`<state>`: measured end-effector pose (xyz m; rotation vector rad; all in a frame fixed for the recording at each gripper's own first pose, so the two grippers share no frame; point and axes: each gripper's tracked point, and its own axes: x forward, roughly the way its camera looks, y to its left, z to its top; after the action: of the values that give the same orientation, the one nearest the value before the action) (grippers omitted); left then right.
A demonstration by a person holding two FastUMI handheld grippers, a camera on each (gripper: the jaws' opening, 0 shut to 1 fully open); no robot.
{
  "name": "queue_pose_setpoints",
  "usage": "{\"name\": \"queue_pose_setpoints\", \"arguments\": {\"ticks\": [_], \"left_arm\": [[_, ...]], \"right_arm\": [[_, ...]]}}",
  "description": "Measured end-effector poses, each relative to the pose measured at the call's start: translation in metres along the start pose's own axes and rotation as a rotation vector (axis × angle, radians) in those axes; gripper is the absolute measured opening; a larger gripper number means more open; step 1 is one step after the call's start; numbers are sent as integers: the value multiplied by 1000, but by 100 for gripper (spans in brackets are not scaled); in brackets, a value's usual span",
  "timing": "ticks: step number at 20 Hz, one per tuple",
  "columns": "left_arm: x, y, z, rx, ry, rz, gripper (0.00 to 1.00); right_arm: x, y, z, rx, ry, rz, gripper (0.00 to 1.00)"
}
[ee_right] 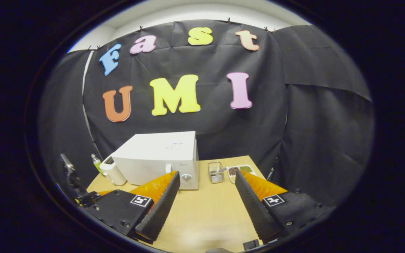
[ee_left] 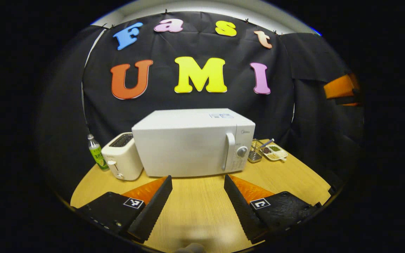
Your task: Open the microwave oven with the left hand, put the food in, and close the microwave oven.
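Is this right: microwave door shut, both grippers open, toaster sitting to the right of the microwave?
One error: in the left gripper view the toaster sits left of the microwave, not right. The rest holds: door shut, left gripper and right gripper both open.

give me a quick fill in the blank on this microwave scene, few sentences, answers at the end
1. The door of the microwave is ____.
2. Seen from the left gripper view, the appliance standing beside the microwave on its left is a ____.
3. The fingers of the left gripper are spread ____ with nothing between them.
4. The food tray lies on the table next to a small wire ____.

Missing words: closed; toaster; open; basket
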<state>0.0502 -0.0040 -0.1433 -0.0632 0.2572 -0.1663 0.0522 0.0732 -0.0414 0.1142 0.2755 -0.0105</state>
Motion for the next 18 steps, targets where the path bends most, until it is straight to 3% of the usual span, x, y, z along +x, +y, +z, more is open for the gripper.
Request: {"name": "queue_pose_setpoints", "arguments": {"ticks": [1,2,8,11,14,15,18], "left_arm": [[-15,8,18,-22,-23,11,94],[-29,15,39,-42,-67,16,94],[-95,60,138,-32,-278,108,94],[-107,61,162,-61,-336,94,94],[-110,69,172,-33,-350,129,93],[-110,68,174,-28,-348,138,93],[-110,62,176,-27,-342,132,94]], "right_arm": [[-1,9,2,-1,-7,17,92],[-2,18,4,3,-19,39,100],[-15,48,27,-39,-115,70,100],[-21,52,39,-58,-150,64,100],[-28,57,47,-51,-165,72,100],[-30,60,49,-51,-168,78,92],[-32,57,53,-53,-183,74,100]]}}
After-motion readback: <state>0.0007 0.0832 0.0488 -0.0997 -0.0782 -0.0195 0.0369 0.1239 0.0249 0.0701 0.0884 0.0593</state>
